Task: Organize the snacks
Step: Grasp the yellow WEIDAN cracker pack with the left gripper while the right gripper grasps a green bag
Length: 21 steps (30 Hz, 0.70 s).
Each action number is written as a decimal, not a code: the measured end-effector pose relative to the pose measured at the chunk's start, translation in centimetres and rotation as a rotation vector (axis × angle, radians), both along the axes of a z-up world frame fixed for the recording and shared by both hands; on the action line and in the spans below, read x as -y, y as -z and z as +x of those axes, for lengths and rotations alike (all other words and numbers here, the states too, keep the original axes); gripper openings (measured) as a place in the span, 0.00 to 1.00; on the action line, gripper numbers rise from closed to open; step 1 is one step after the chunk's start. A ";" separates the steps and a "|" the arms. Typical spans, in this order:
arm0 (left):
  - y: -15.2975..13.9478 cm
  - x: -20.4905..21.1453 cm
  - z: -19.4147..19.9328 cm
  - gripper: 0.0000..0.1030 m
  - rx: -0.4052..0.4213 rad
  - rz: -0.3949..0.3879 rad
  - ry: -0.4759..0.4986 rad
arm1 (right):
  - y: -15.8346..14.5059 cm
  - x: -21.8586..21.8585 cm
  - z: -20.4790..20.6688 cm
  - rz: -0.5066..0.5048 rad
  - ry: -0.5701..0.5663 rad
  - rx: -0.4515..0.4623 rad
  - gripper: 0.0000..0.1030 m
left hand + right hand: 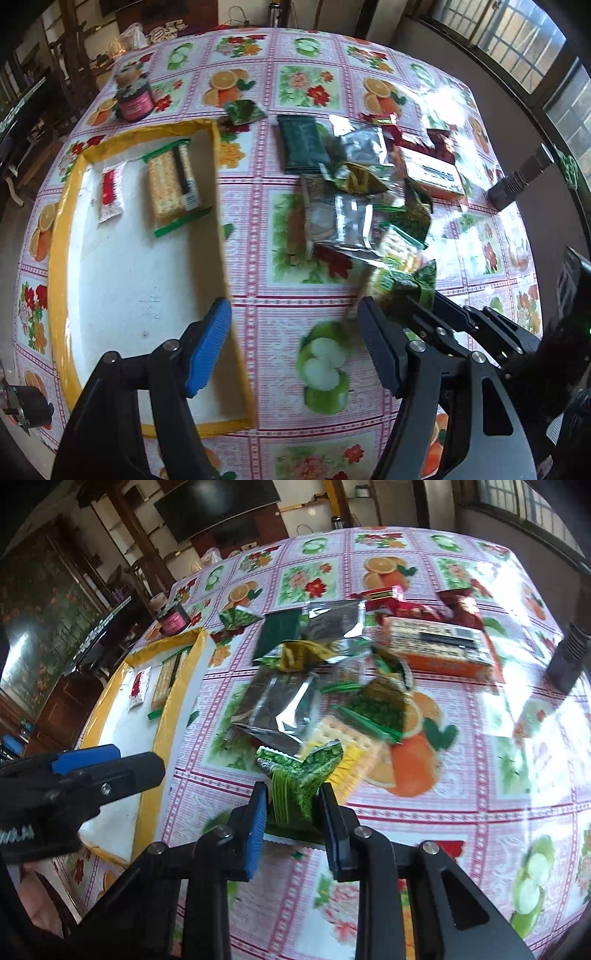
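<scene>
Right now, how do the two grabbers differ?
The right gripper is shut on a green snack packet; the left gripper stands open and empty. The right is beside the snack pile; the left straddles the yellow-edged tray's wall. Both have black arms and point down at the table.

— How did the right gripper (pixel 293 805) stand?
— Angled steeply down, its jaws drawn in tight on a green snack packet (pixel 299 782), one pad pressed to each side.
— And the left gripper (pixel 291 339)?
— Tilted downward too, jaws spread wide with nothing between the fingers (pixel 208 343).
— Could each be seen from the other's camera?
— Yes. The left one showed at the left edge of the right wrist view, and the right one's black linkage sat low on the right of the left wrist view.
</scene>
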<state>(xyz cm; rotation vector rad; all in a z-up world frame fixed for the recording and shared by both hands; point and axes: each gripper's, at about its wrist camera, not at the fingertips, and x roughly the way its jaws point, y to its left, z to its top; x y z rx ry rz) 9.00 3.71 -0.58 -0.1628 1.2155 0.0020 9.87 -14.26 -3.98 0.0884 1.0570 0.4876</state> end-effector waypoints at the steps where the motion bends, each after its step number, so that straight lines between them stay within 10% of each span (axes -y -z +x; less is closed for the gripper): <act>1: 0.1 0.7 0.1 0.69 -0.003 0.002 0.013 | -0.1 0.8 -0.2 0.003 0.014 0.004 0.25; 21: 6.5 10.2 4.8 0.71 -0.105 0.115 0.206 | 1.4 8.6 -2.5 -0.046 0.110 -0.014 0.26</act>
